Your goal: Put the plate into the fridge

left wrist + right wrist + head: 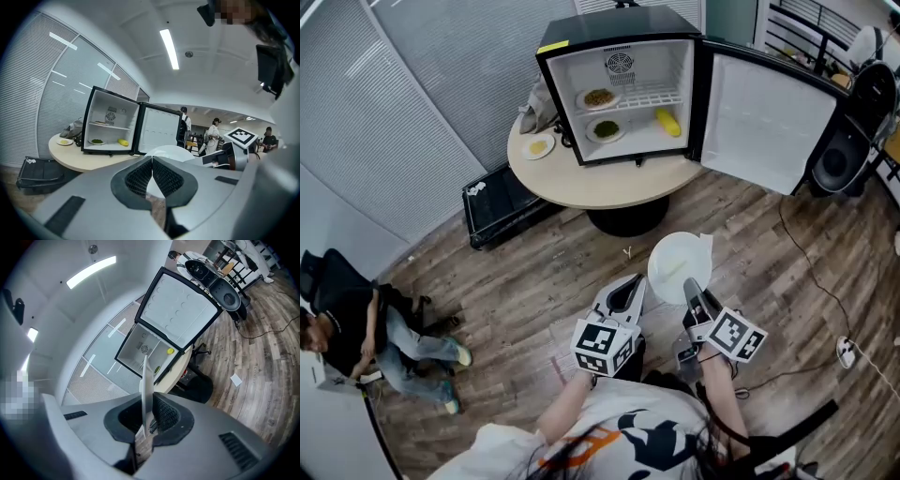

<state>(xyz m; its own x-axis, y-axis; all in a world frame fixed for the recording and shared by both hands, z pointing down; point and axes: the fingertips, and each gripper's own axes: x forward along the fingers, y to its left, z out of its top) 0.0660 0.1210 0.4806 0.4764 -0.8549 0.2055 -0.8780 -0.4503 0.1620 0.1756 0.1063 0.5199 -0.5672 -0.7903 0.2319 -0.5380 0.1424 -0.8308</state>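
A white plate [678, 266] hangs over the wooden floor, and my right gripper [692, 287] is shut on its near rim. In the right gripper view the plate [146, 380] shows edge-on between the pads. My left gripper [627, 292] is beside it to the left, shut and empty; its tips [151, 161] meet in front of the plate [169, 151]. The small black fridge [623, 89] stands on the round table ahead with its door [764, 122] swung wide to the right. Both grippers are well short of the table.
Inside the fridge are a plate of food [599, 97] on the wire shelf, a plate of greens [606, 129] and a yellow item [668, 121] below. The table [609, 187] also holds a small plate [538, 145]. A black case [502, 202] lies left; a person [356, 328] sits far left.
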